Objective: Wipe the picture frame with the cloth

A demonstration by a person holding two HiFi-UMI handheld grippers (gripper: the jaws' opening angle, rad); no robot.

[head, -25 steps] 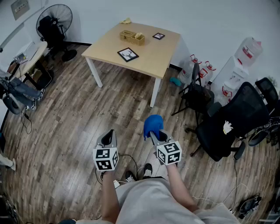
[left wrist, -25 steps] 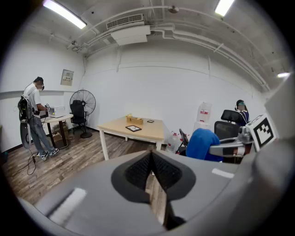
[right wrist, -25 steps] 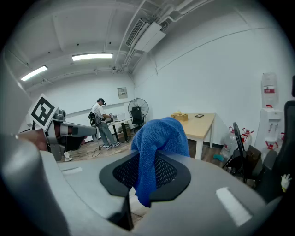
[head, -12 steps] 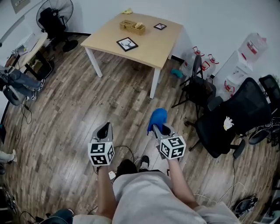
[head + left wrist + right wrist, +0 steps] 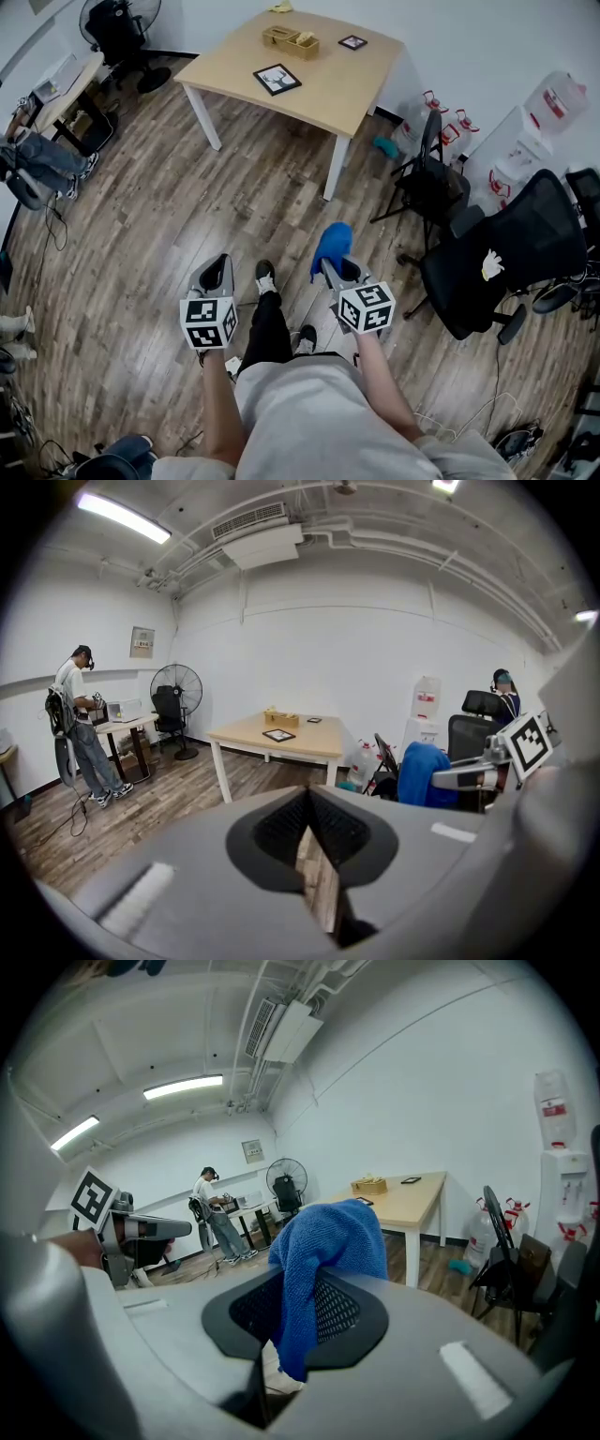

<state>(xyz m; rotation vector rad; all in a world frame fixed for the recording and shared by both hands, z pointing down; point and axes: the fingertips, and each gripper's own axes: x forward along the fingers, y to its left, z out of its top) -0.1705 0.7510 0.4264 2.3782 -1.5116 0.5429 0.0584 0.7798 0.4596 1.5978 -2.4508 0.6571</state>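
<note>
The right tongs (image 5: pixel 330 267) are pinched on a blue cloth (image 5: pixel 334 242), which flops over their tips. Just to the left, the left tongs (image 5: pixel 218 267) are squeezed almost together, with only a thin slit and nothing in them. Both hang over the wooden floor (image 5: pixel 159 225). Each has a cube (image 5: pixel 208 322) with black-and-white squares on it. The picture frame (image 5: pixel 277 79) lies flat on the far bench (image 5: pixel 347 89), well apart from the cloth. At the right, a water jug (image 5: pixel 555 96) has a red label too small to read.
</note>
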